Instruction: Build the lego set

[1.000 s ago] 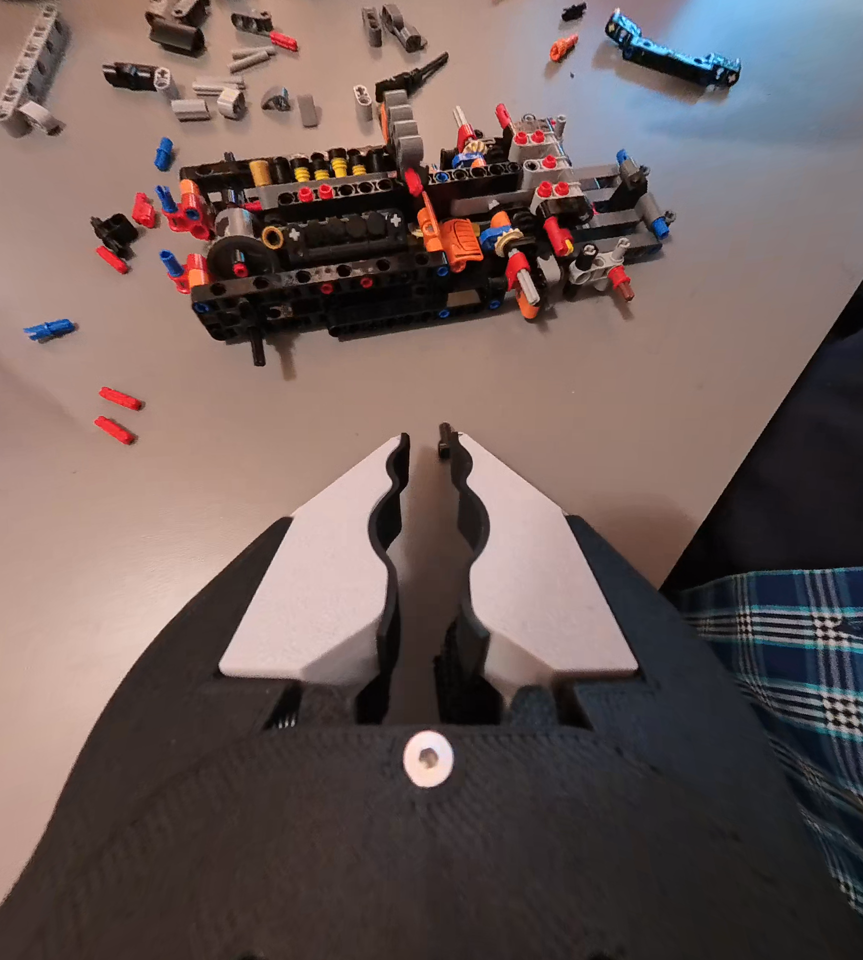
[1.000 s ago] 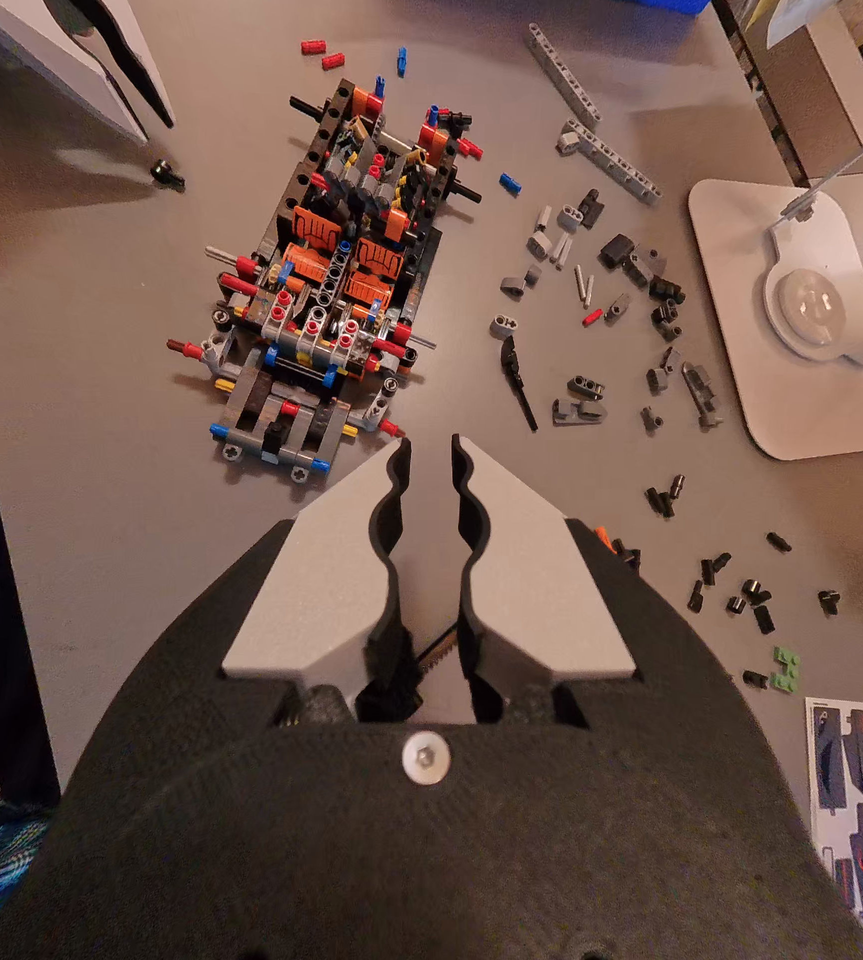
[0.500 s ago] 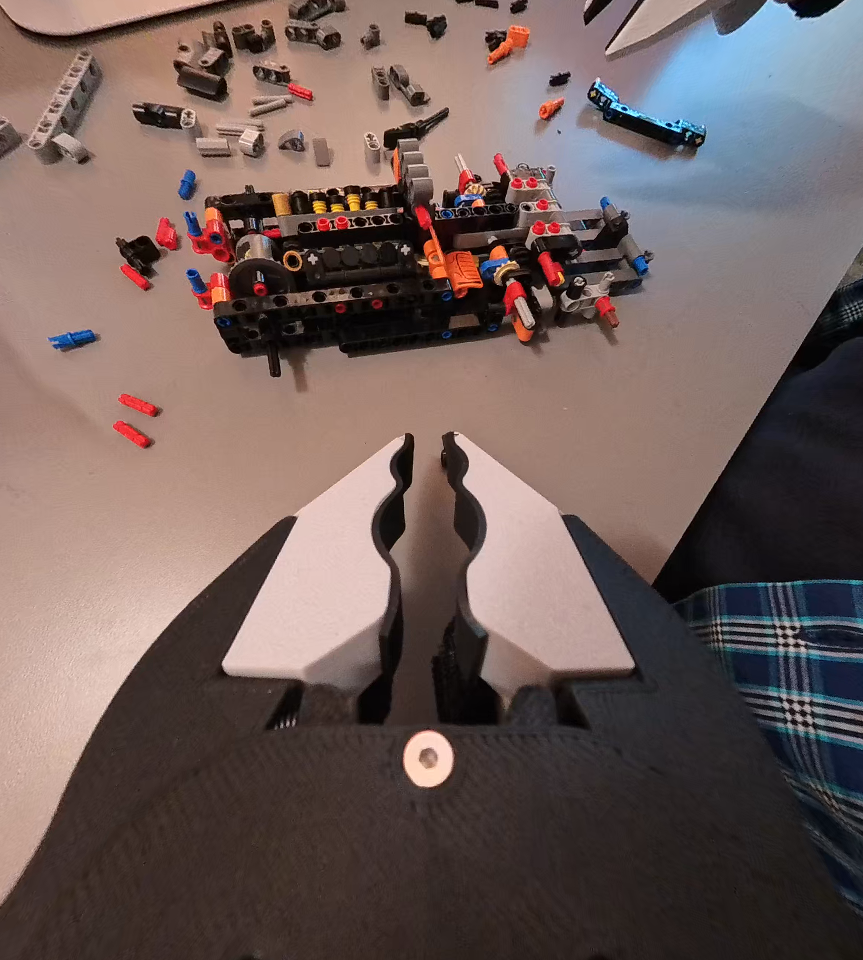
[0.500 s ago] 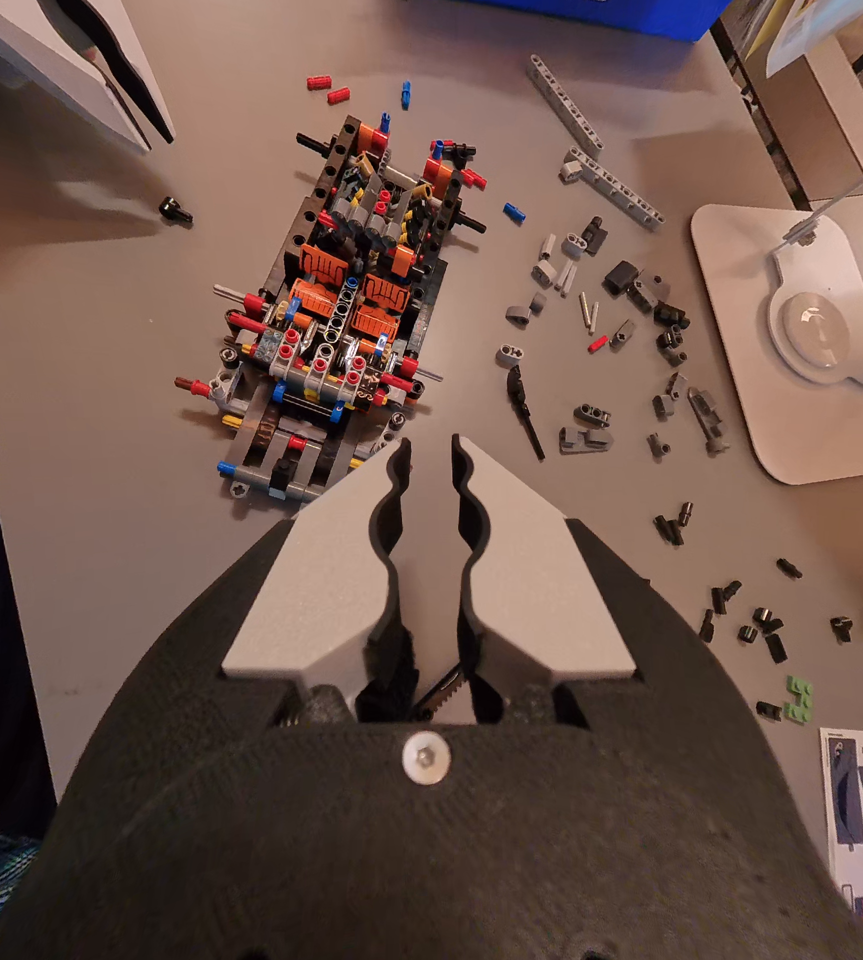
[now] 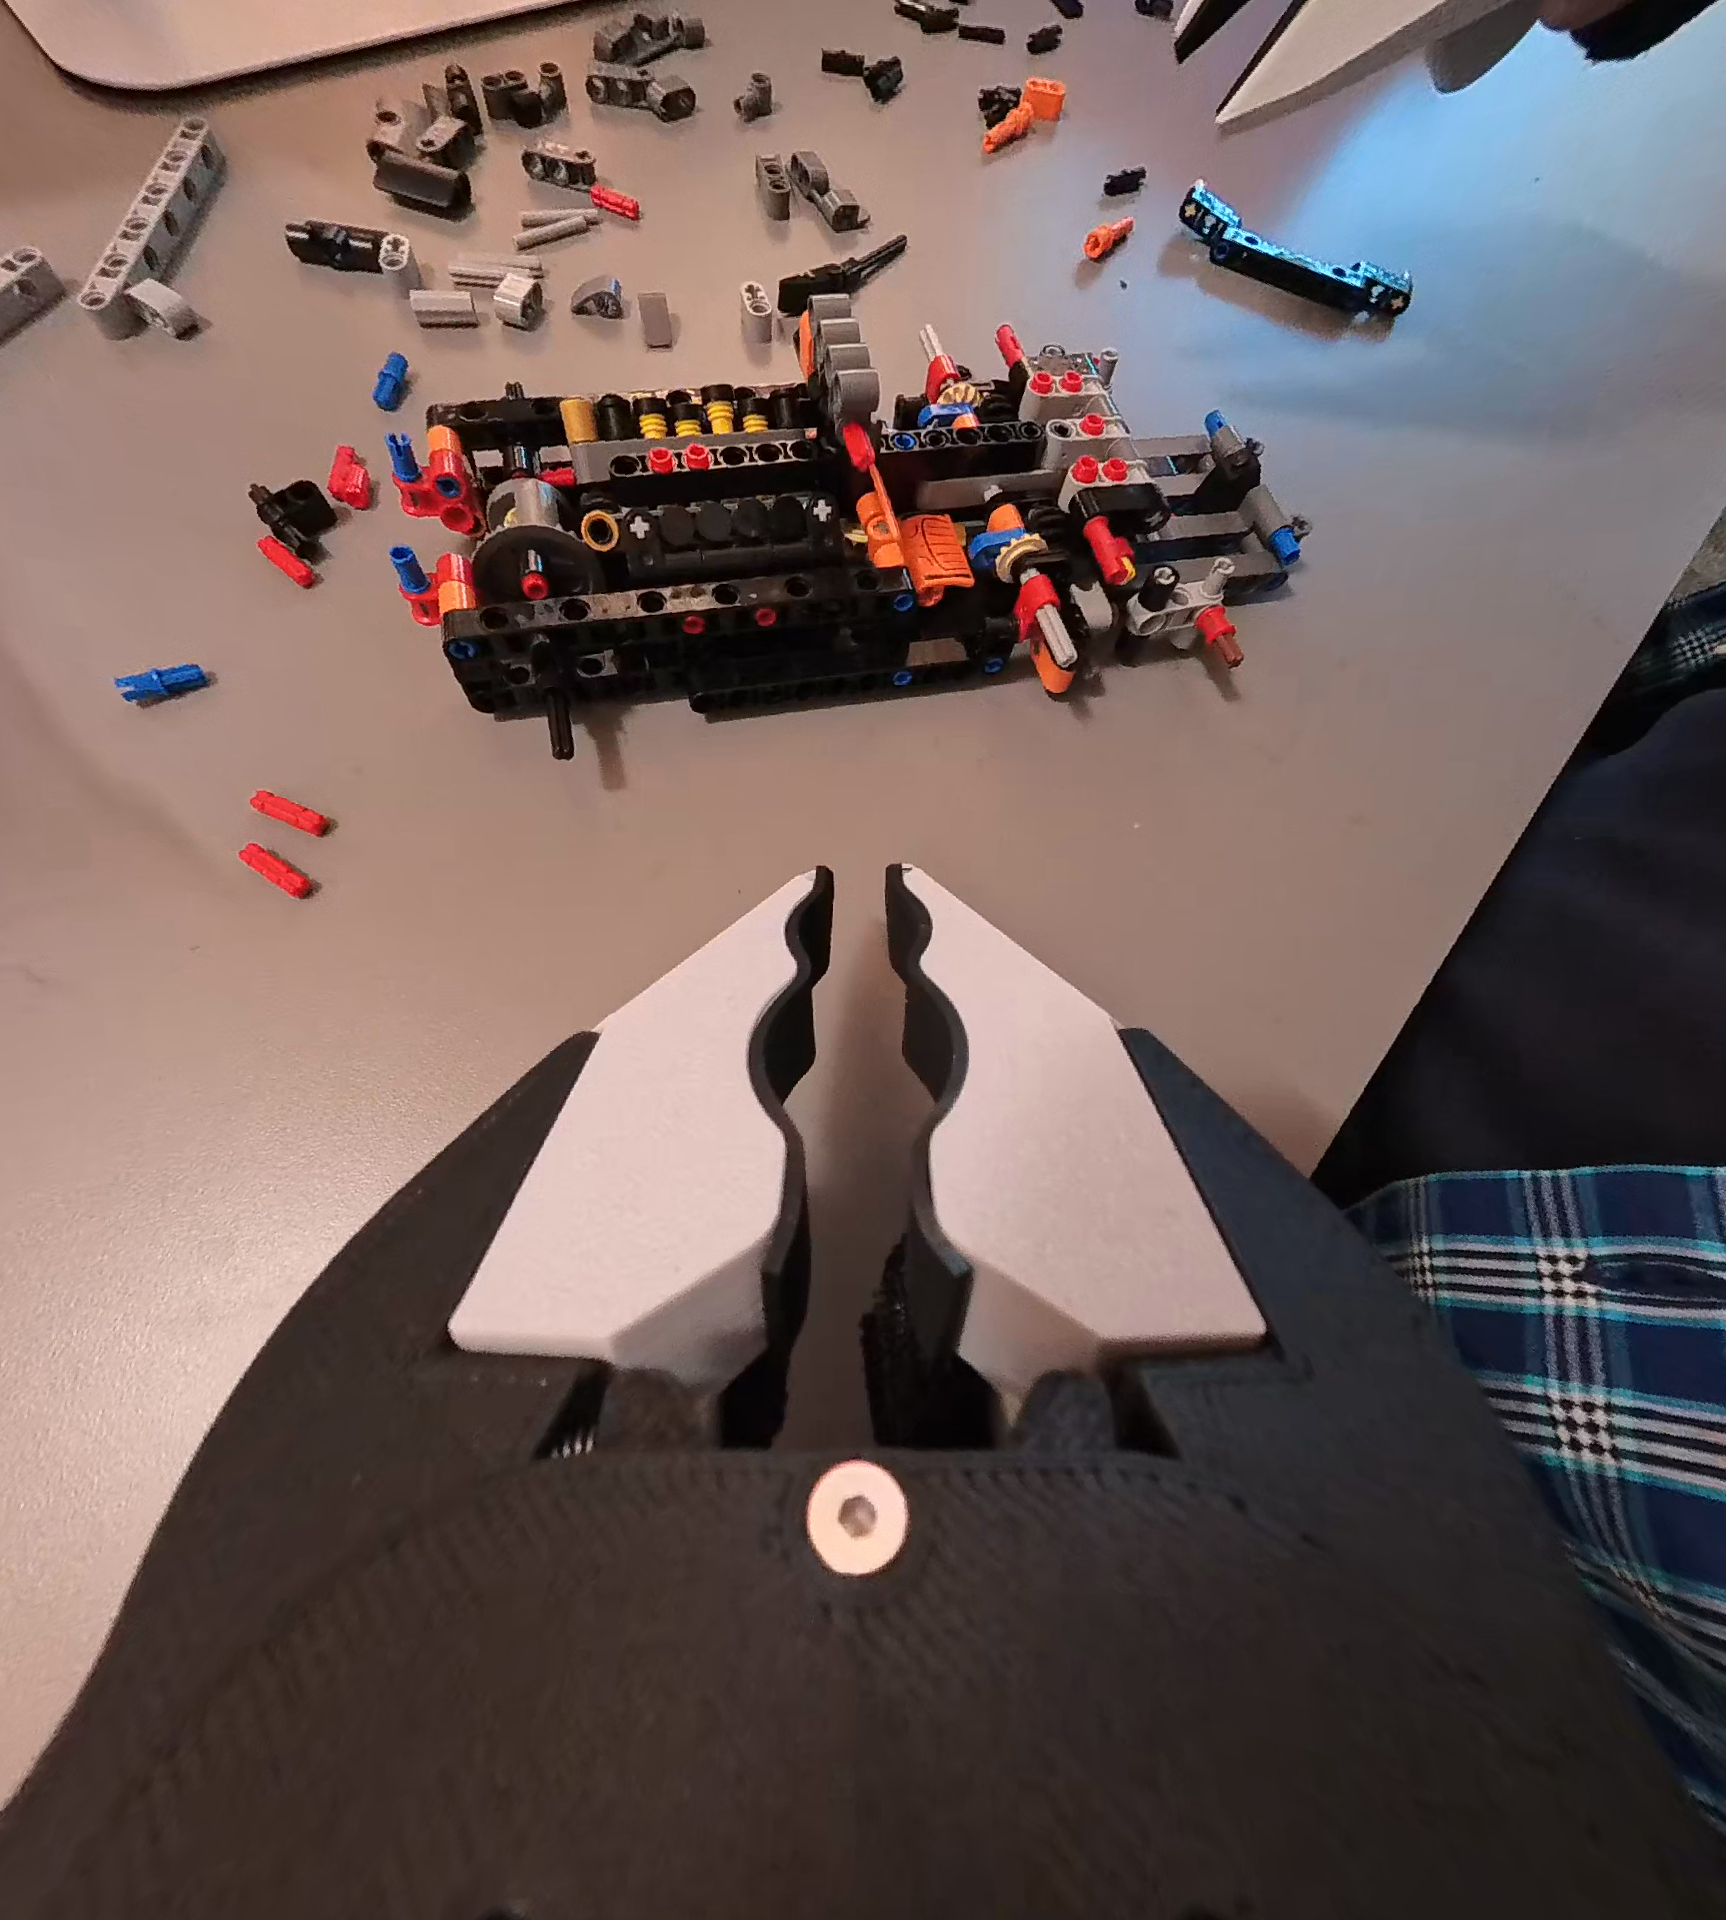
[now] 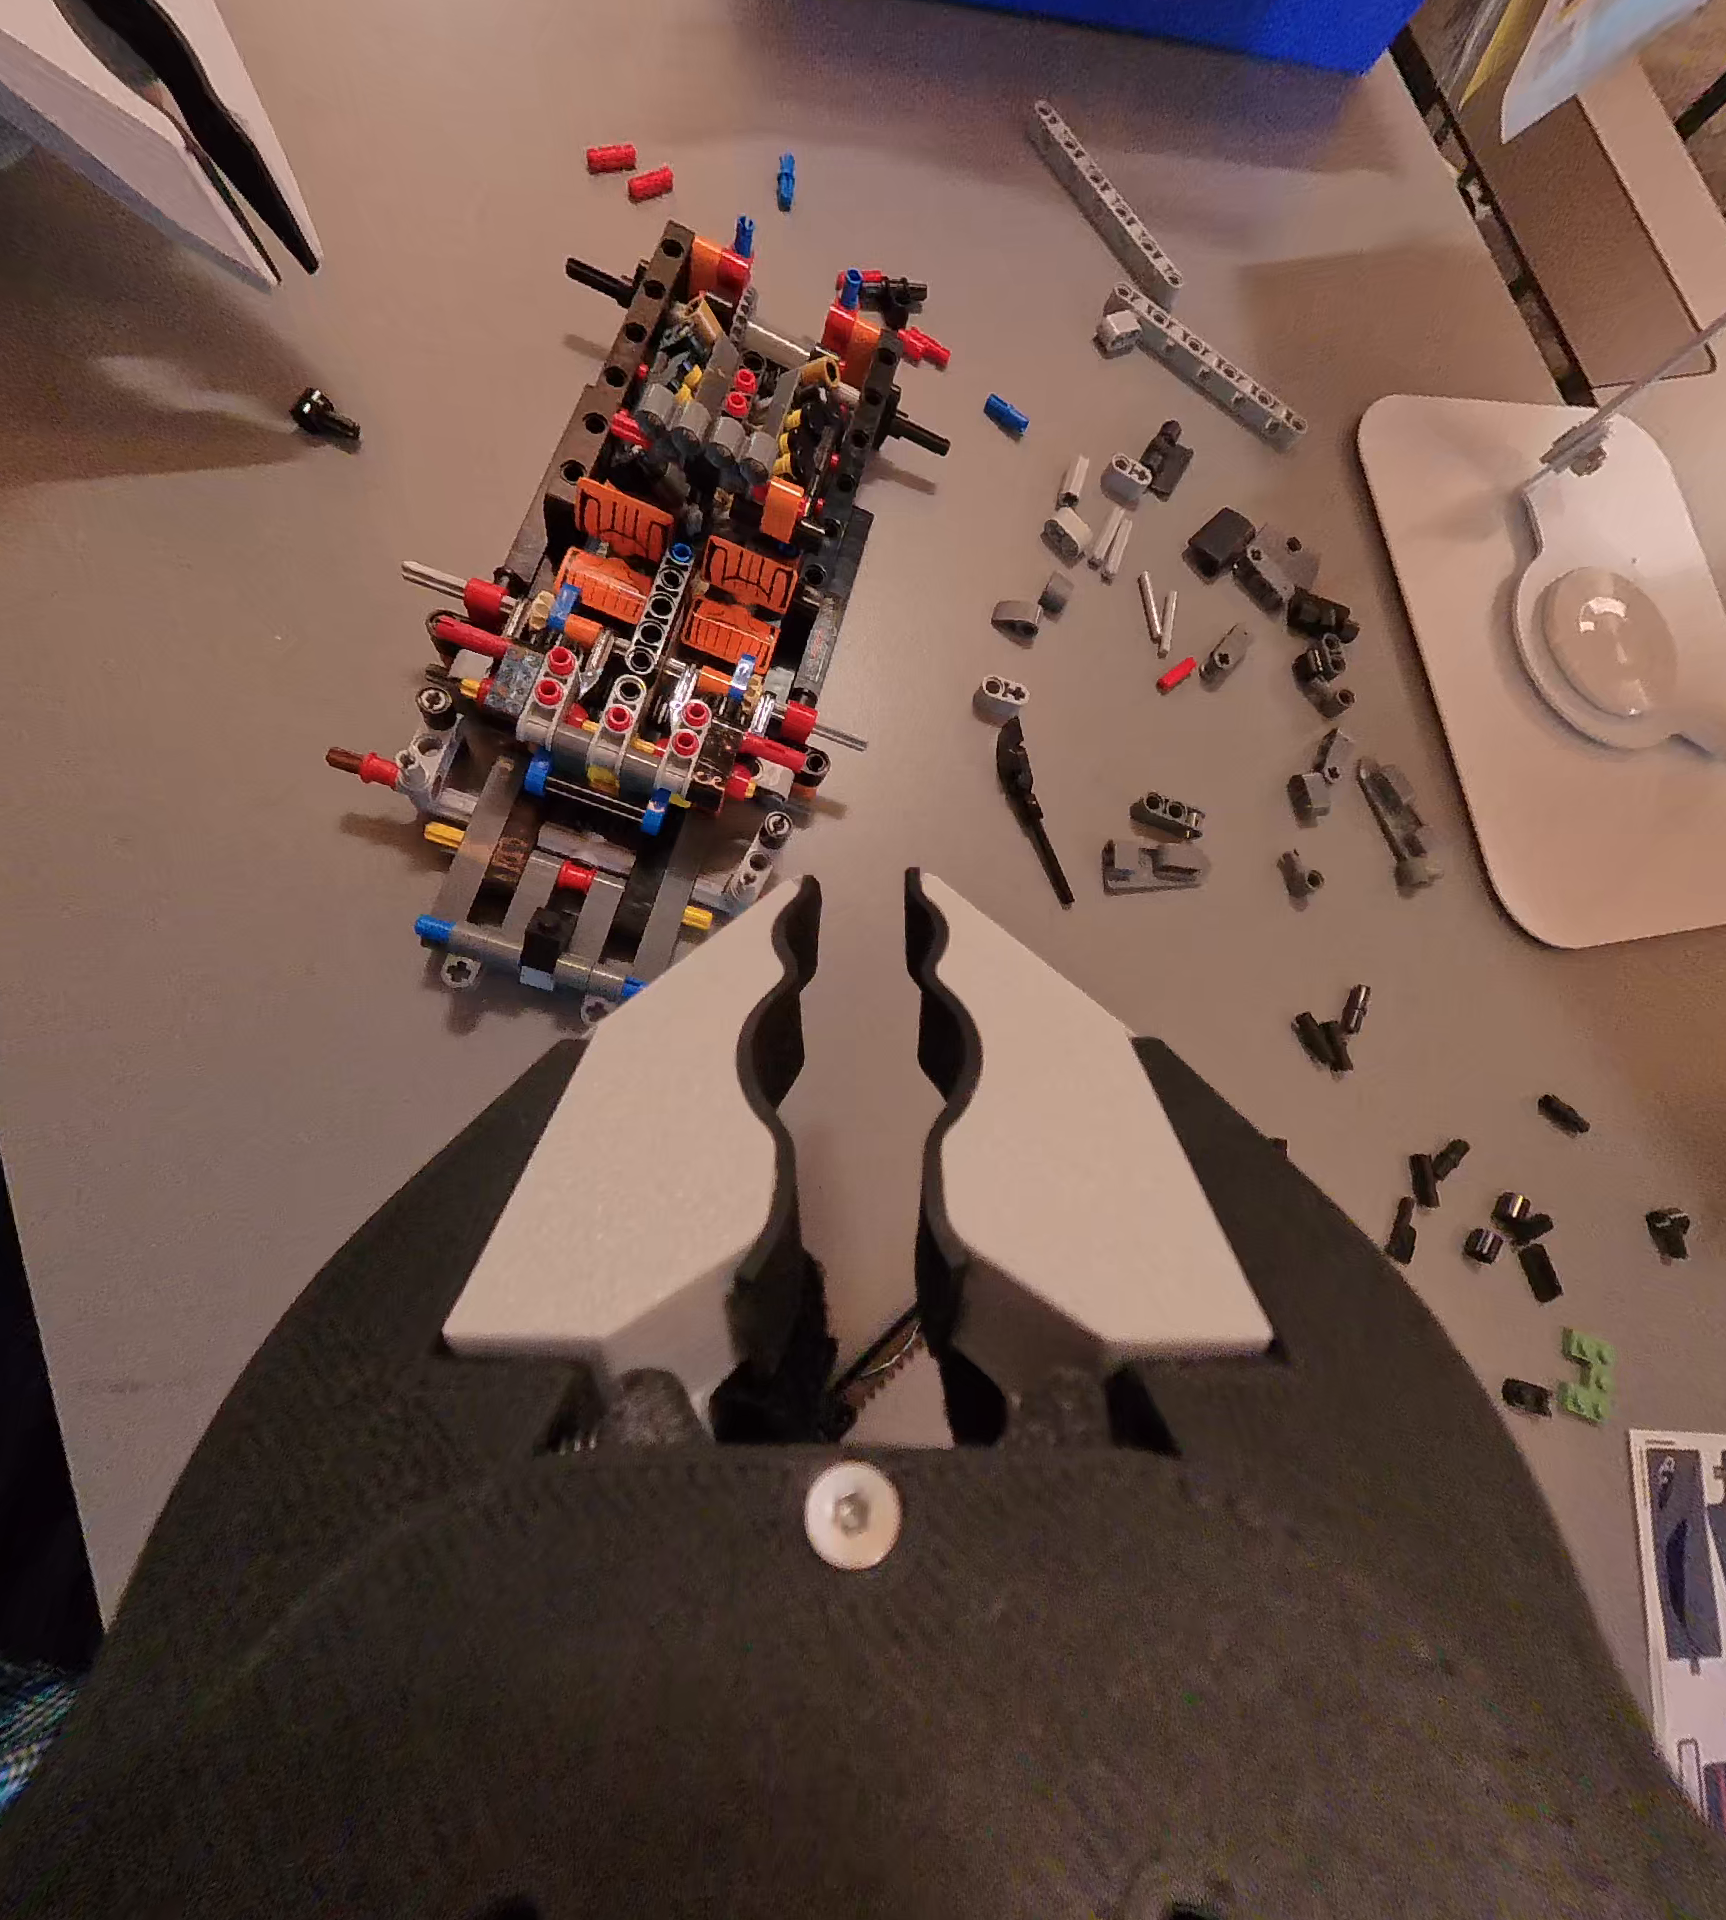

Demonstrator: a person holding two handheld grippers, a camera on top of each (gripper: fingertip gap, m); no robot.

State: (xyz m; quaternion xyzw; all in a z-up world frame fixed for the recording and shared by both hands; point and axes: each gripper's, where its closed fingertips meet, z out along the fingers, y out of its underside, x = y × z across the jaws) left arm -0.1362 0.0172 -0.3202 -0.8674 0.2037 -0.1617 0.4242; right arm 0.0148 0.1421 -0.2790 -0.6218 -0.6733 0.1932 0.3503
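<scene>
The car frame (image 5: 838, 540) sits partly built on the bench (image 5: 942, 810) among many loose pieces, both the left gripper (image 5: 859, 883) and right gripper (image 6: 861, 894) slightly spread and empty

A grey table (image 6: 215, 790) fills both views under warm light, with a cooler bluish sheen at its far right corner (image 5: 1617, 208). A pale flat lamp base (image 6: 1565, 727) sits at the right.

Blue-white plaid shirt (image 5: 1617, 1403), grey table (image 5: 215, 1091)
</scene>
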